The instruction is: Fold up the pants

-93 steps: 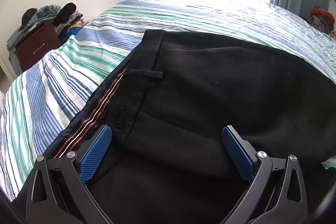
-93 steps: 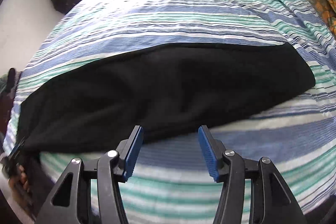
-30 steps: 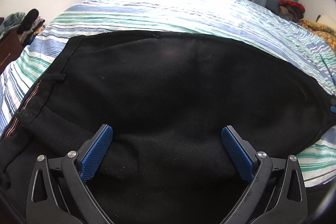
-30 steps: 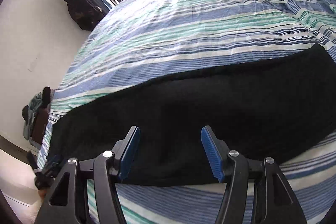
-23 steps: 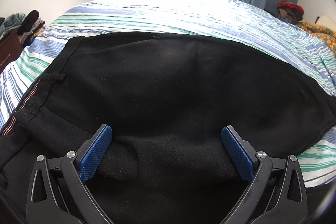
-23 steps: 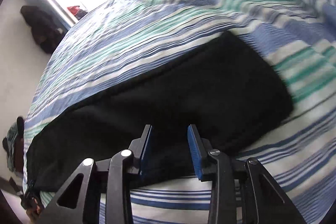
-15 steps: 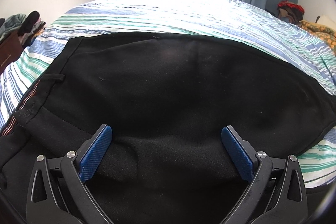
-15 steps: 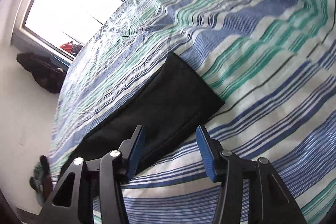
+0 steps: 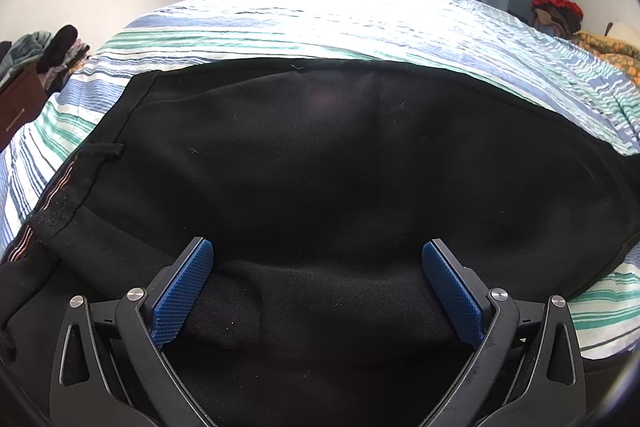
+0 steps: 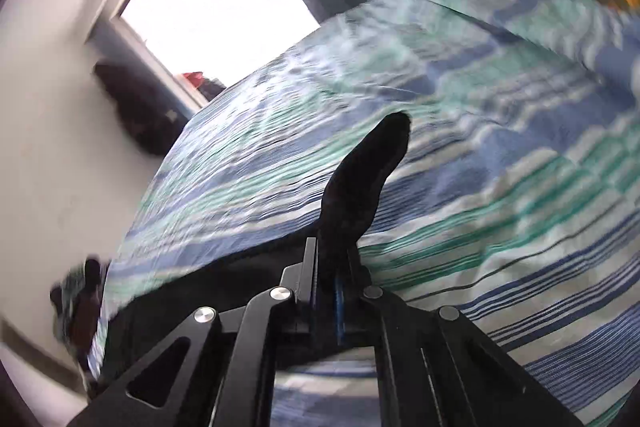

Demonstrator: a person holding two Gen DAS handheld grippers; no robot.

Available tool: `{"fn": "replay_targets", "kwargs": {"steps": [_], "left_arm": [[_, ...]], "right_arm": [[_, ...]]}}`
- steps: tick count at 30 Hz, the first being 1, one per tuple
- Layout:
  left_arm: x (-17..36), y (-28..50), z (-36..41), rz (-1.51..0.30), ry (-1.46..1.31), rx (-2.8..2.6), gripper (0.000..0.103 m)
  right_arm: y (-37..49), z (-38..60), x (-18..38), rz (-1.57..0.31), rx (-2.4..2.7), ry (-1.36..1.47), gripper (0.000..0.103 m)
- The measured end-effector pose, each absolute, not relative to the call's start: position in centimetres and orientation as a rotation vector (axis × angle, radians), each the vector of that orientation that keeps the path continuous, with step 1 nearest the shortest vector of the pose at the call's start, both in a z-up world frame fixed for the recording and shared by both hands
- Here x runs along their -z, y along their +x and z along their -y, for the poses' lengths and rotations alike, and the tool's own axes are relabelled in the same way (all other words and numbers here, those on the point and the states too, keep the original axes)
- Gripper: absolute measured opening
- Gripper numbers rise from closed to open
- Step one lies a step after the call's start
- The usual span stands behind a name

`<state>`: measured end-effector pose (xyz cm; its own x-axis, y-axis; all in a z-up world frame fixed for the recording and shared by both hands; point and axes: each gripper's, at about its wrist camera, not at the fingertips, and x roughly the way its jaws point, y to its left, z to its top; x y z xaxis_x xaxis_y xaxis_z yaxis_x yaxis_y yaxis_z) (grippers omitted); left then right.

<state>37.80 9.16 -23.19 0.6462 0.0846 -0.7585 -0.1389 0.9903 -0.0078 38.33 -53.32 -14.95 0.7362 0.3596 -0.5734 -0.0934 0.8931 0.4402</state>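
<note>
Right wrist view: right claw (image 10: 328, 267) clamped on pants (image 10: 360, 179) hem, lifted off bed (image 10: 520, 187) | left claw (image 9: 316, 291) wide over waist end | advice: carry hem over flat, edges aligned.

Striped bed (image 9: 360, 27) beyond black pants (image 9: 340, 167) bare, open for passage. Clothes pile (image 9: 556, 13) at far right edge, dresser (image 9: 16, 103) off left side.
</note>
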Motion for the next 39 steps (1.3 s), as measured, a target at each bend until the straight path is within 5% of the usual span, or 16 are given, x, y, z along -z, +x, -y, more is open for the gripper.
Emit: {"fn": "replay_targets", "kwargs": {"steps": [5,11,14,16,18,20,29,34,36,39], "left_arm": [[23.2,38.1,-8.9,-0.875,-0.042,-0.144,0.102],[23.0,38.5,-8.5,-0.904,-0.012,-0.179,0.103],[22.3,38.6,-8.4,-0.940,-0.020,-0.204,0.103],[21.3,38.4,-8.3,-0.982,-0.028,-0.209,0.102],[19.8,37.4,-8.1,-1.006,-0.050,-0.187,0.102],[18.3,35.4,-7.2,-1.011,-0.068,-0.126,0.102],[17.4,22.0,0.2,-1.000,0.062,0.146,0.103],[21.8,19.4,0.1,-1.031,0.065,0.146,0.103],[21.8,18.9,0.2,-1.014,0.088,0.153,0.103],[21.7,19.2,0.1,-1.027,0.079,0.156,0.103]], "right_arm": [[24.9,49.4,12.2,-0.791,-0.459,0.095,0.006],[15.9,62.5,19.2,-1.010,0.178,0.178,0.010],[13.1,66.3,18.5,-0.986,0.376,0.273,0.012],[12.3,65.2,16.7,-0.933,0.369,0.288,0.019],[11.8,61.0,14.6,-0.900,0.289,0.273,0.044],[11.9,55.8,13.4,-0.872,0.145,0.266,0.051],[15.3,34.0,20.6,-0.968,-0.378,0.667,0.052],[14.0,36.9,22.8,-0.941,-0.111,0.751,0.052],[12.9,39.9,23.0,-0.893,-0.016,0.886,0.063],[12.5,41.6,24.1,-0.850,0.023,1.048,0.063]]}}
